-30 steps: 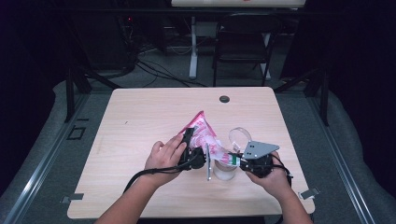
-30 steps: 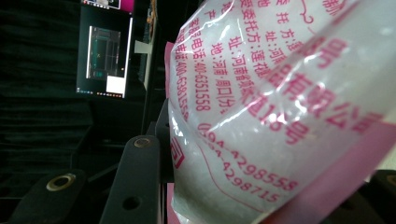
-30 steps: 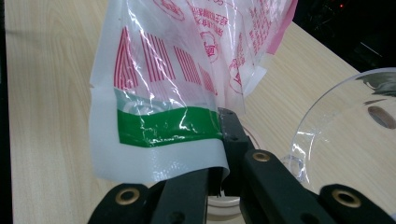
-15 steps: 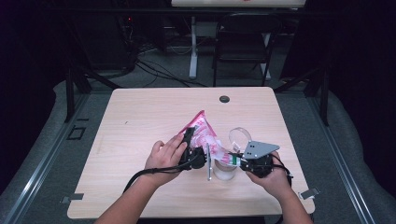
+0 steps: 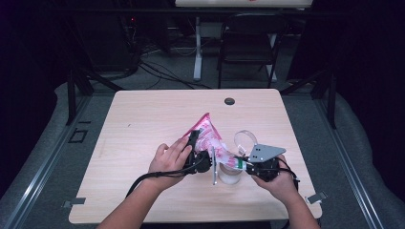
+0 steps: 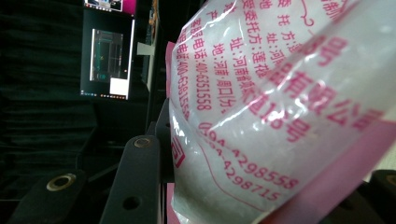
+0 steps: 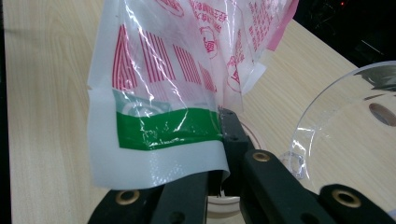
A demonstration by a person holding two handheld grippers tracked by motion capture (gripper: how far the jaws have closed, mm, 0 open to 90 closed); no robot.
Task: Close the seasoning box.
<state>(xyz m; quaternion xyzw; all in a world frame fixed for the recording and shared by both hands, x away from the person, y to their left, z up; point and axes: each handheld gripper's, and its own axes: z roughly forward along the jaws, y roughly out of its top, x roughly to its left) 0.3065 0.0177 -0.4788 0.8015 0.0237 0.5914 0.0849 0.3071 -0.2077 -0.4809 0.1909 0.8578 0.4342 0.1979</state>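
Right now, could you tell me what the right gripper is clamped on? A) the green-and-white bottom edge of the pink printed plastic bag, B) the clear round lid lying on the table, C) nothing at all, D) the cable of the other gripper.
A: in the right gripper view the right gripper has its black jaws shut on the green-and-white sealed edge of the pink printed plastic bag, while the clear round lid lies apart beside it.

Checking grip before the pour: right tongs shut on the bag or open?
Shut. In the right gripper view the right tongs pinch the bag by its white-and-green edge, jaws together.
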